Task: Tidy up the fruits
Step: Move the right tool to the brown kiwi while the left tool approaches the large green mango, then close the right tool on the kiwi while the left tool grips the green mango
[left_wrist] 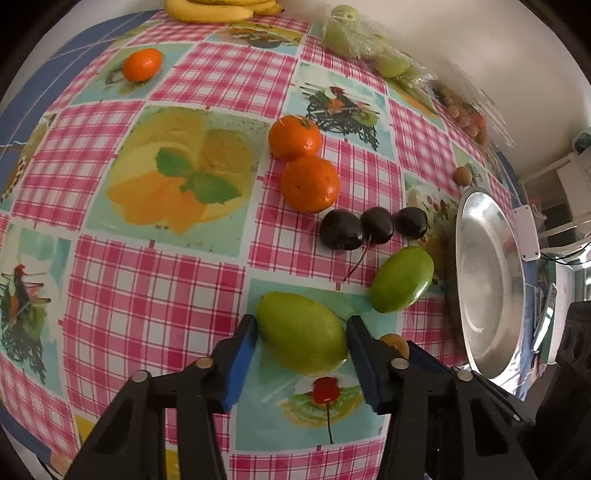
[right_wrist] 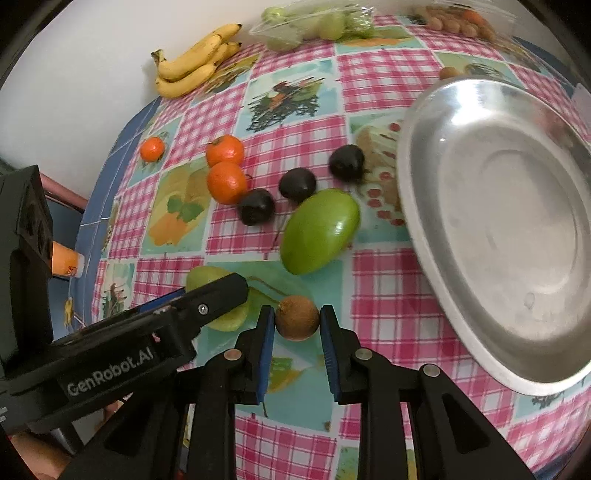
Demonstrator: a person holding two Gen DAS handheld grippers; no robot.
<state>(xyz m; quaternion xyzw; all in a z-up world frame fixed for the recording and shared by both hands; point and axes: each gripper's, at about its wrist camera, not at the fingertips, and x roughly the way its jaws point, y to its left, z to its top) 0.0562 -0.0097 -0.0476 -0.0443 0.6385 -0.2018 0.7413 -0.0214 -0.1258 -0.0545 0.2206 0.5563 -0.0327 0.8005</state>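
Left tool is sitting low over the desk, its blue pads bracketing a green mango that is lying on the checked cloth; the left pad is touching the fruit, the right one is at its edge or just off it, so a firm grip cannot be confirmed. Right tool is sitting just beside it, jaws set narrowly around a small brown round fruit, both pads touching or very nearly touching its sides; the fruit is resting on the cloth. In the right wrist view the left tool's finger is crossing in front of the mango and hiding much of it. A second green mango is lying farther out, between the first one and the metal plate, which is sitting bare at the right of the desk. Three dark plums are lying in a row beyond the second mango, with two tangerines touching each other just behind them and a third tangerine well apart to the left. Bananas and bagged green fruit are lying along the far wall edge.
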